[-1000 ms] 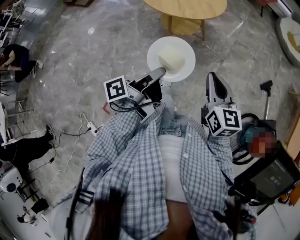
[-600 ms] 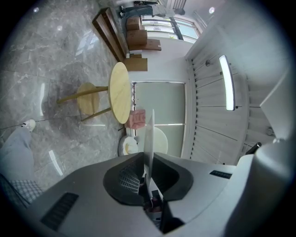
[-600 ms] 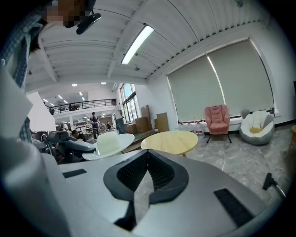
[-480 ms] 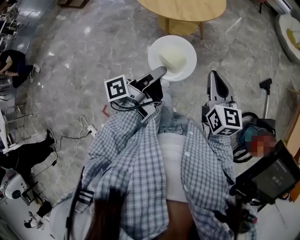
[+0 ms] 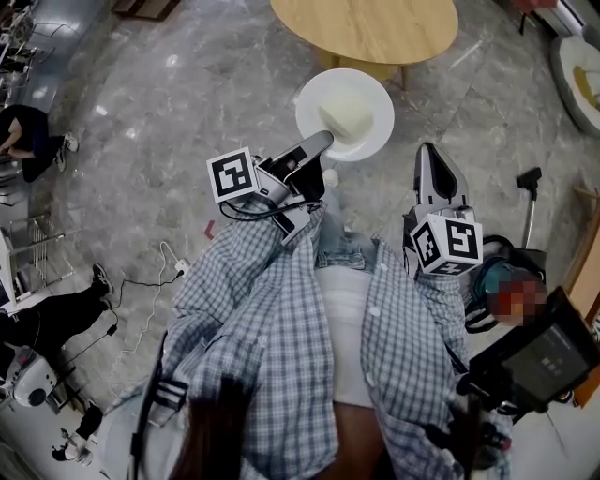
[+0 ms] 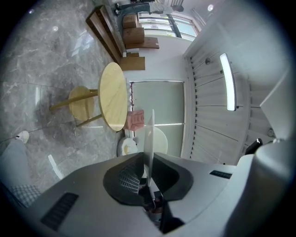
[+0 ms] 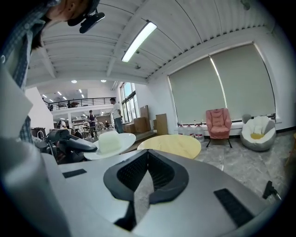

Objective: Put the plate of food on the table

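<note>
A white plate carries a pale block of food. My left gripper is shut on the plate's near rim and holds it level in front of me. In the left gripper view the plate shows edge-on between the jaws. The round wooden table stands just beyond the plate, with the plate's far edge close to the table's rim. My right gripper hangs to the right of the plate, shut and holding nothing. The right gripper view shows the plate at left and the table ahead.
The floor is grey marble. A power strip with cables lies at the left, near seated people. A black tool and a screen are at the right. A pink armchair and a white seat stand by the far windows.
The table has come nearer and shows more fully at the top of the head view. Both grippers keep their places in front of me, and the plate stays in the left one.
</note>
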